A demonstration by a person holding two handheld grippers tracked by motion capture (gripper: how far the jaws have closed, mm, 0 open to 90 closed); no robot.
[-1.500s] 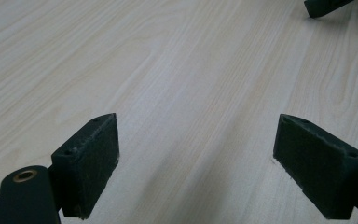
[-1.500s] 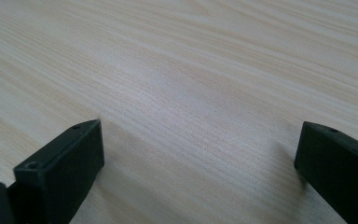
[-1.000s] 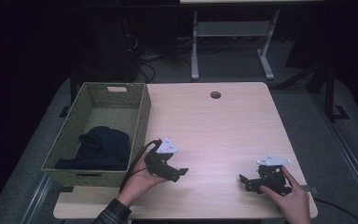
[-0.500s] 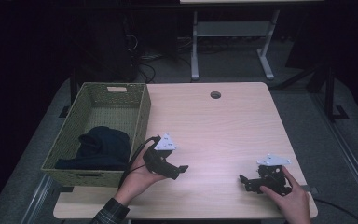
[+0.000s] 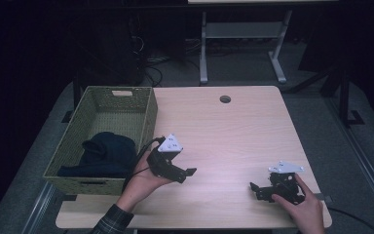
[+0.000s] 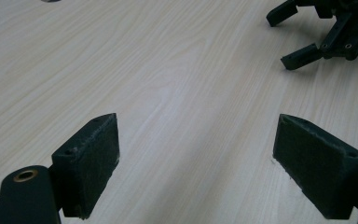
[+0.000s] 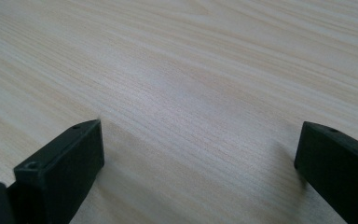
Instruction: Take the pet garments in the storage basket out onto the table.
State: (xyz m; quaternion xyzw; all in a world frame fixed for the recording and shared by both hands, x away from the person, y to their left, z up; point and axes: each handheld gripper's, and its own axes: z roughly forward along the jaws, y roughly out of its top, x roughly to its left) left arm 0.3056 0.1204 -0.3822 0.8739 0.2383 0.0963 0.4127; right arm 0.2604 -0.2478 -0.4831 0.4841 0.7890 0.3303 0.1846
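**Cloth in basket, grippers over bare table**

The dark cloth [image 5: 108, 152] was seen lying in the basket [image 5: 148, 117], just beside the left gripper [image 5: 187, 173], whose jaws were spread apart. The right gripper [image 5: 254, 189], well apart, was likewise held spread, empty

Dark room; grey floor [image 5: 321, 73]; metal stand [image 5: 241, 44] behind wood table [image 5: 233, 131].

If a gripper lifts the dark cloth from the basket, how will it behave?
The dark cloth lies crumpled in the woven basket, so it is probably soft and would droop. It seems light and unlikely to roll.
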